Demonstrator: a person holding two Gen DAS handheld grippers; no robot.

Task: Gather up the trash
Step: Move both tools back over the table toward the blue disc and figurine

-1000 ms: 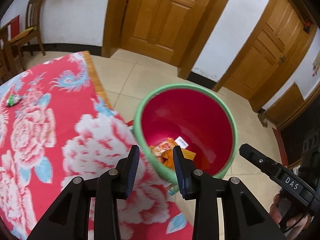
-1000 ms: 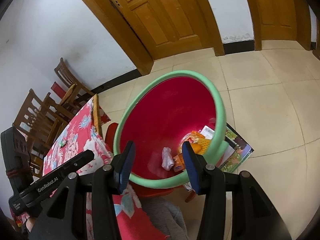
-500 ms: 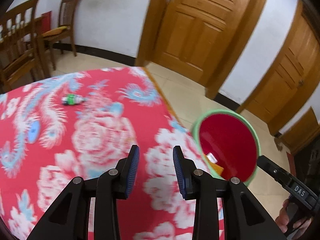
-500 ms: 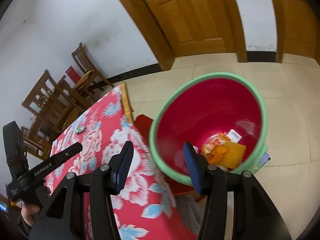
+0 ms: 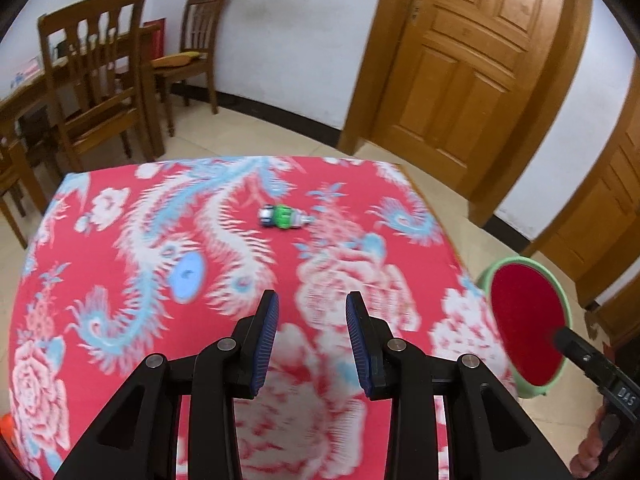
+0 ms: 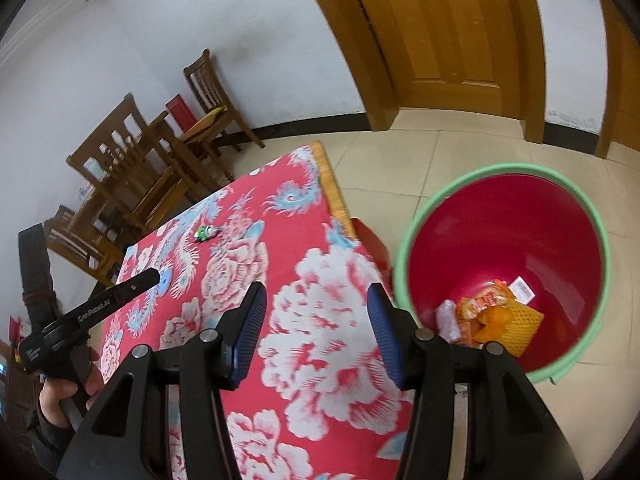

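Our left gripper (image 5: 312, 336) is wide apart and holds nothing, up over the red flowered table (image 5: 120, 280). Our right gripper (image 6: 316, 328) is wide apart too, with nothing in it. A small green wrapper (image 5: 283, 217) lies far across the table. The red bin (image 6: 500, 240) stands on the floor beside the table, with trash (image 6: 496, 316) inside.

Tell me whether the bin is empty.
Not empty: the bin holds orange wrappers and crumpled white paper at its bottom.

Left claw (image 5: 312, 312) with blue pads spread apart and empty, right claw (image 6: 316, 304) likewise wide apart, empty, both hand-held
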